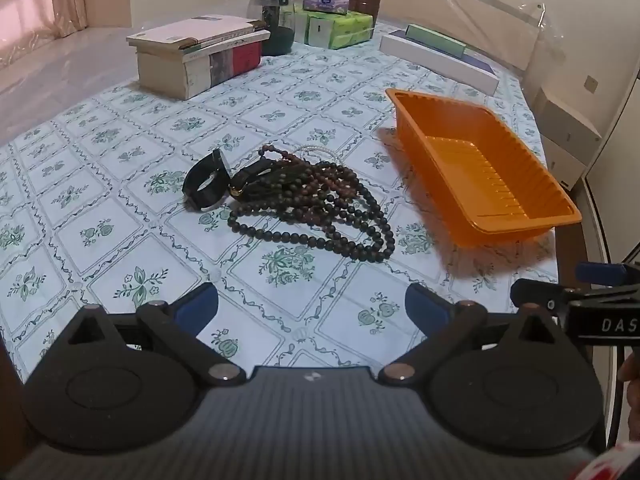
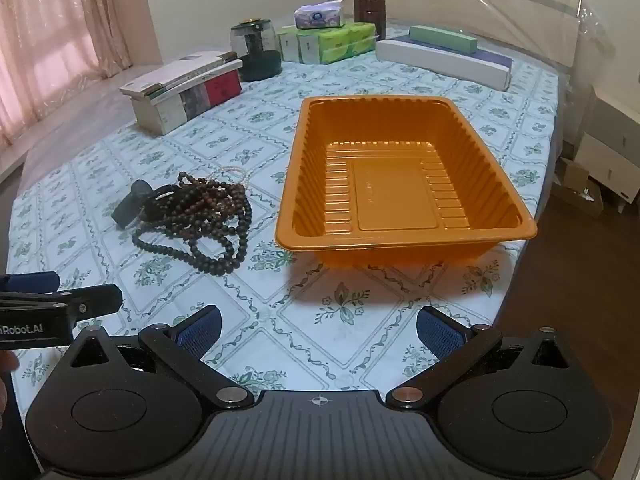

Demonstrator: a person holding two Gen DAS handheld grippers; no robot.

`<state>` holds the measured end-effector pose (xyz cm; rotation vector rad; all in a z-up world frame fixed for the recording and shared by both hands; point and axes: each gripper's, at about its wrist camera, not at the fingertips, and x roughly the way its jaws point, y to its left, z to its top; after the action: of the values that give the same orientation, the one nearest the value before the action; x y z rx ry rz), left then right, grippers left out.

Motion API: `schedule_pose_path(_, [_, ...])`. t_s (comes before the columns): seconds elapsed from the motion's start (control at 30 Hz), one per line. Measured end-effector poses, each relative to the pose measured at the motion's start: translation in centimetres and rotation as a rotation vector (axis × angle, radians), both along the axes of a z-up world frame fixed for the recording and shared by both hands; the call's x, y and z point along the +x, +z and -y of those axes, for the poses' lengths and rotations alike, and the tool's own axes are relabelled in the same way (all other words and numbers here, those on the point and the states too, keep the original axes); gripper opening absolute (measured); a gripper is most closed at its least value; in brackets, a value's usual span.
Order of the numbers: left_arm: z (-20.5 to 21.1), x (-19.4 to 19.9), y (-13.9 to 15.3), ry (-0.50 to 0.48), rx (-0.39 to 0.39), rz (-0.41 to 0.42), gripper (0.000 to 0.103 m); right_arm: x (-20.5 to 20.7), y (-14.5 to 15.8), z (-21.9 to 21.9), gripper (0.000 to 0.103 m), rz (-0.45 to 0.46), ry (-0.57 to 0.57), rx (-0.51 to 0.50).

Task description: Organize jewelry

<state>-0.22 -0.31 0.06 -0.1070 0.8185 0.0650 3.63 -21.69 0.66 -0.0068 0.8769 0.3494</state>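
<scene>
Two claws hang spread wide and empty over my worktop. Bead necklaces lie heaped dead ahead of the left claw, so I judge it nearer; the orange tray faces the right claw.

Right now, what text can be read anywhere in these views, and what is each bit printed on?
"DAS", cut off at the edge: on the right gripper.
"nRobot.AI", start cut off: on the left gripper.
Tissue pack: round logo, unreadable.
Green packs, books: print too small to read.
</scene>
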Motion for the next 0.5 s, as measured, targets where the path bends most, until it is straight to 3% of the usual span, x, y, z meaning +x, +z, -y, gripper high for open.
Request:
schedule_pose_path(0.07, [0.3, -0.21, 0.13, -0.004, 0.002, 0.007, 0.099, -0.09, 0.03, 0.0, 0.103, 0.002, 0.0, -0.003])
schedule_pose_path(0.1, [-0.49, 0.1, -0.19, 0.008, -0.048, -0.008, 0.099, -0.12, 0.04, 0.02, 0.103, 0.004, -0.001, -0.004])
schedule_pose_path(0.5, [0.11, -0.03, -0.27, -0.001, -0.048, -0.006, 0.099, -0.52, 0.24, 0.19, 0.103, 0.019, -0.013, 0.007])
